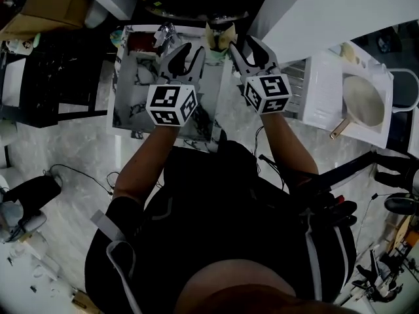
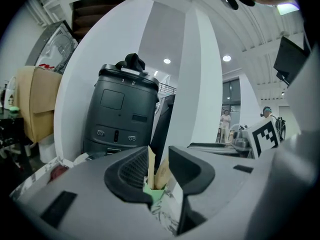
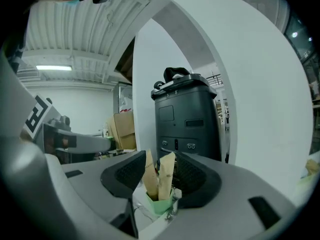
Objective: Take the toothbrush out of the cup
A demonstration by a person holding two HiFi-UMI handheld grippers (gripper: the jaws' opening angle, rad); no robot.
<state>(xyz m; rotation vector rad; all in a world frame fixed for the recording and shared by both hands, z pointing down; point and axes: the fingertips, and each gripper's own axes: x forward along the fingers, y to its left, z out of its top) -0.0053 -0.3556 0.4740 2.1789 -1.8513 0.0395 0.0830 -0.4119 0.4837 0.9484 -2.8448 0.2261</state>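
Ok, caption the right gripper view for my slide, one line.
Right gripper, jaws open, lined up on a green cup holding two paper-wrapped toothbrushes, dark grey machine behind.

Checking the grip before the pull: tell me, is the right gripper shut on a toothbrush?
No: the right gripper has its jaws apart, and the toothbrushes in the cup show in the gap, untouched.

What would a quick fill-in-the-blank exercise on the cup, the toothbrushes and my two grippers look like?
1. The cup is ___ in colour.
2. ___ paper-wrapped toothbrushes stand in it.
3. The jaws of the left gripper and the right gripper are ___, pressing on nothing.
Missing words: green; two; open.
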